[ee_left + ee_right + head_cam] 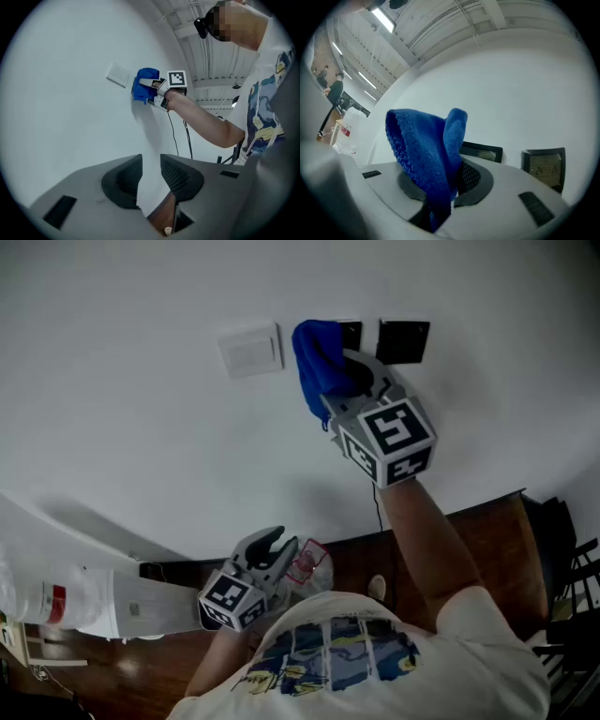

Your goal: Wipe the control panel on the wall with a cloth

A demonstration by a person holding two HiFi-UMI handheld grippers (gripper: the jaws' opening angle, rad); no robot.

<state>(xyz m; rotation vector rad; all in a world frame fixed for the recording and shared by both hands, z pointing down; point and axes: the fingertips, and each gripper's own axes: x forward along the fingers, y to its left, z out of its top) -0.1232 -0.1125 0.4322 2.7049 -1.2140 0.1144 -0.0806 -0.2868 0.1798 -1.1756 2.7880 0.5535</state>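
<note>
White blue-printed T-shirt, grey left gripper and right gripper with black-and-white marker cubes.

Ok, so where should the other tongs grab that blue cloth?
Probably the puffy end of the blue cloth that sticks out past the right tongs, coming from the left. That part is free; the rest is pinched in those tongs, and the black panels lie to the right.

1 white switch plate sits on the white wall just left of the right claw; 1 black cable hangs down the wall below it; a crumpled plastic bag lies just right of the left claw; a white container with a red label stands well to its left.
</note>
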